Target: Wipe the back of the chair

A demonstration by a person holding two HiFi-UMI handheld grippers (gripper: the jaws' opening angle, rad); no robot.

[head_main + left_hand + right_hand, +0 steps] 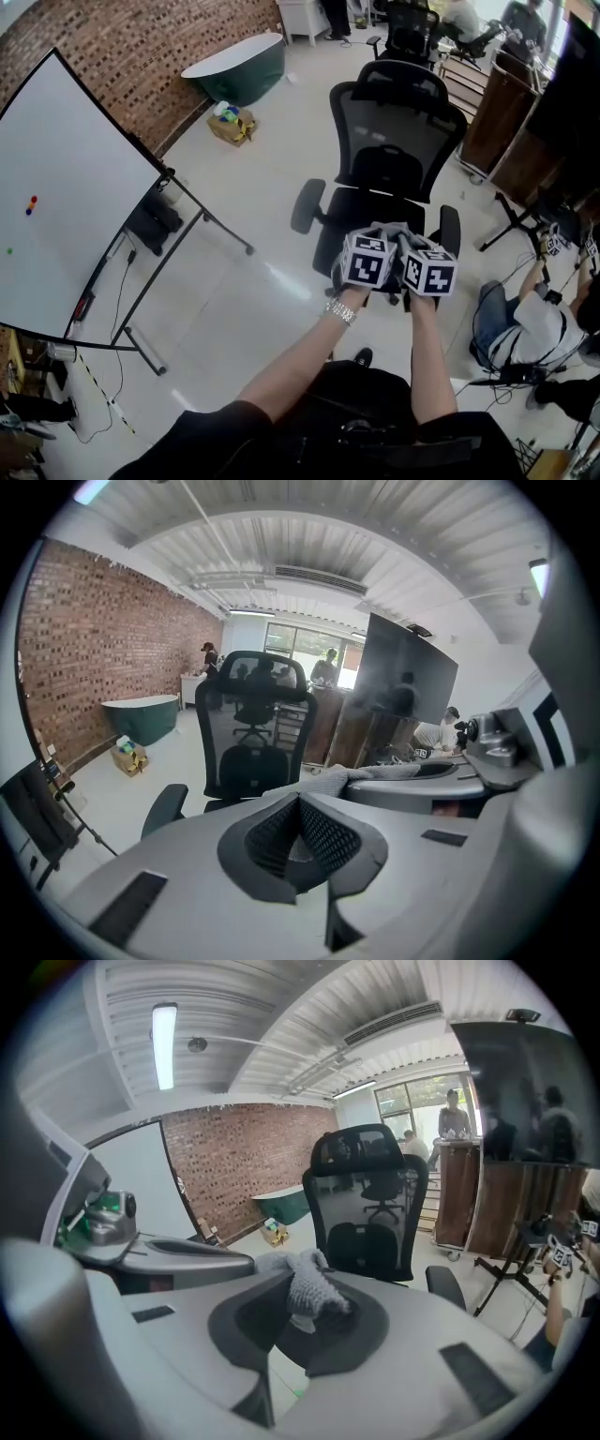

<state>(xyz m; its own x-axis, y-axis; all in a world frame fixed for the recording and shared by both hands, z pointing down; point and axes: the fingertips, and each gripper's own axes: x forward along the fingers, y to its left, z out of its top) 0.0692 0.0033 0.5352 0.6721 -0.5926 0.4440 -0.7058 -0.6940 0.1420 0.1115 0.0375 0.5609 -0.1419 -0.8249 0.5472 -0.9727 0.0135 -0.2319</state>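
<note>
Cloth [302, 1283], grey knit, is clamped in the right gripper [305, 1321]. The left gripper [298, 841] has its jaws together just beside it; unclear whether it nips a corner. Both hang over the seat [361, 211], well short of the chair's mesh backrest [398, 122]. This fits either an approach or a pull-back after wiping. Any further wiping needs the cloth pressed flat on the mesh.

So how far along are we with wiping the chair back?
Done: the cloth is picked up and clamped in the right gripper. In hand: it is held short of the chair back, with no contact. Remaining: all the wiping.
</note>
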